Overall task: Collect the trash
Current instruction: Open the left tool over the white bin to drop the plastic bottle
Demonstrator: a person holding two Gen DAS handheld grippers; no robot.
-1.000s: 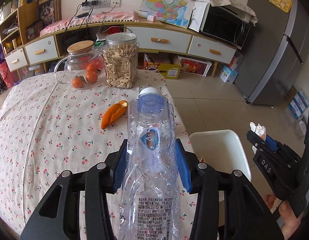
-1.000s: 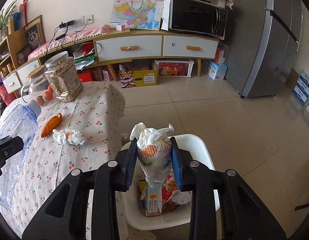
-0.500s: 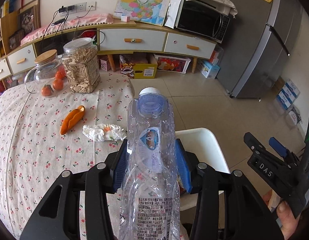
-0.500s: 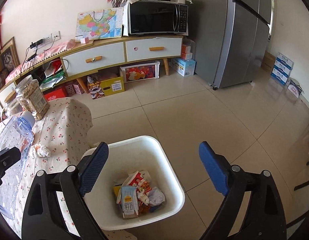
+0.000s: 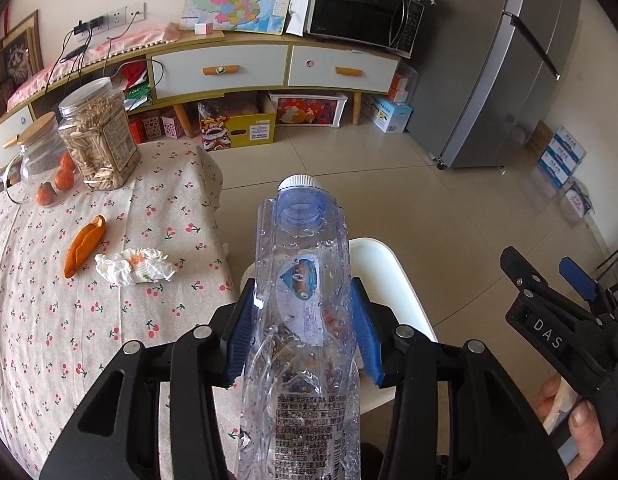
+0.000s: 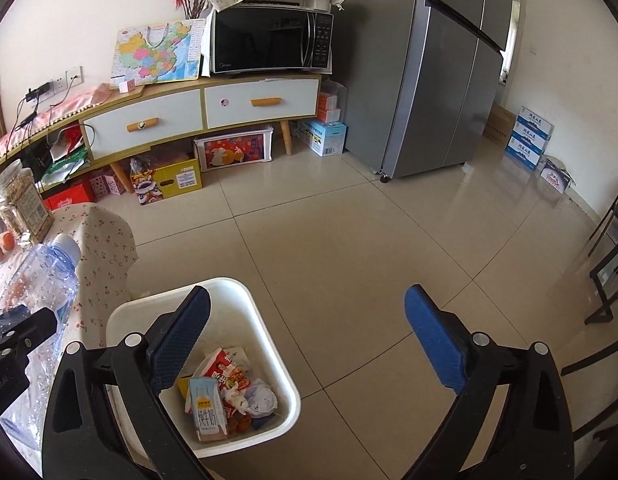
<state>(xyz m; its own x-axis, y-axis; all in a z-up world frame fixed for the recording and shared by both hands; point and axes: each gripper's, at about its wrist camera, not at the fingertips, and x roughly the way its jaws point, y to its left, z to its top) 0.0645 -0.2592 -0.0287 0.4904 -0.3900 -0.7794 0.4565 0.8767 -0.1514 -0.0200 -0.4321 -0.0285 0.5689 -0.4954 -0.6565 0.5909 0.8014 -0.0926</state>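
Observation:
My left gripper (image 5: pixel 301 332) is shut on a clear plastic bottle (image 5: pixel 305 280) with a bluish neck and white cap, held over the table edge, above the near side of the white trash bin (image 5: pixel 385 272). The bottle also shows at the left of the right wrist view (image 6: pixel 45 280). My right gripper (image 6: pixel 309 332) is open and empty above the floor, just right of the bin (image 6: pixel 269 344), which holds a milk carton, wrappers and tissue. It also shows in the left wrist view (image 5: pixel 549 284). A crumpled tissue (image 5: pixel 135 266) and an orange peel (image 5: pixel 85 246) lie on the cherry-print tablecloth.
Two glass jars (image 5: pixel 99 136) stand at the table's far side. A low cabinet (image 6: pixel 197 112) with a microwave (image 6: pixel 269 40) lines the wall, boxes under it. A grey fridge (image 6: pixel 441 64) stands at the right. Tiled floor surrounds the bin.
My right gripper opened and dropped its tissue wad into the bin, then drew right. My left gripper carried the bottle right, toward the bin.

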